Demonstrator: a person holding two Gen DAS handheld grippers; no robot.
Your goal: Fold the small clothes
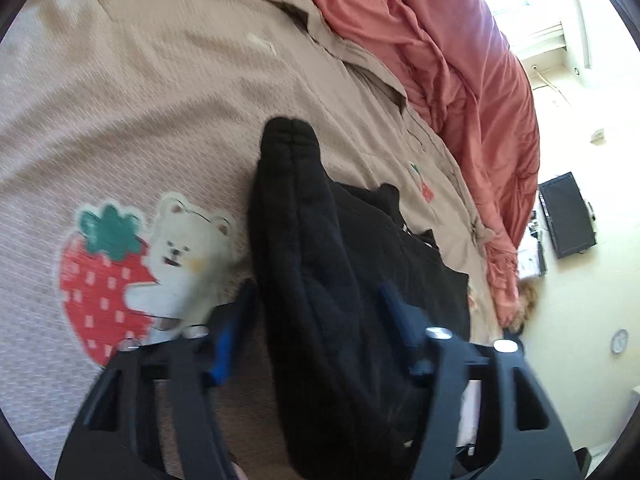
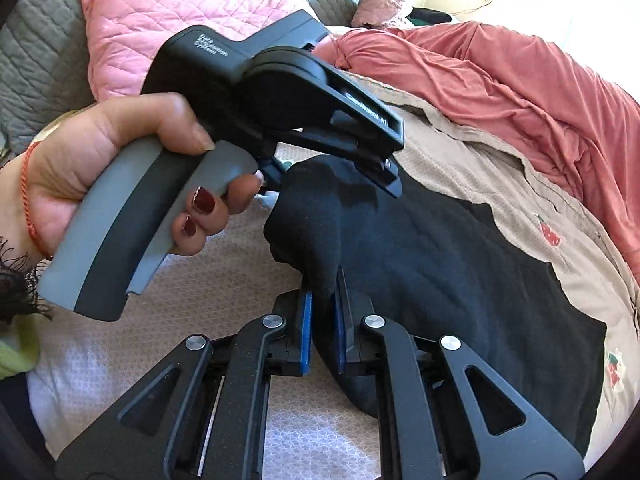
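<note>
The black garment (image 2: 440,264) is lying on the beige bedspread (image 1: 140,120) beside its strawberry-and-bear patch (image 1: 140,264), its bunched fold sitting between the spread fingers of the left gripper (image 1: 316,300) while the right gripper (image 2: 322,300) is pinching its edge.

Bed cover (image 1: 168,92): beige, textured, spread flat.
Appliqué (image 1: 132,264): white bear hugging a red strawberry, stitched on the bed cover.
Coral blanket (image 2: 520,92): rumpled along the cover's far edge.
Pink pillow (image 2: 168,20): quilted, leaning on a grey quilted backrest (image 2: 36,52).
Dark screen (image 1: 568,216): on the pale wall.
Wall clock (image 1: 619,341): round, below the screen.
</note>
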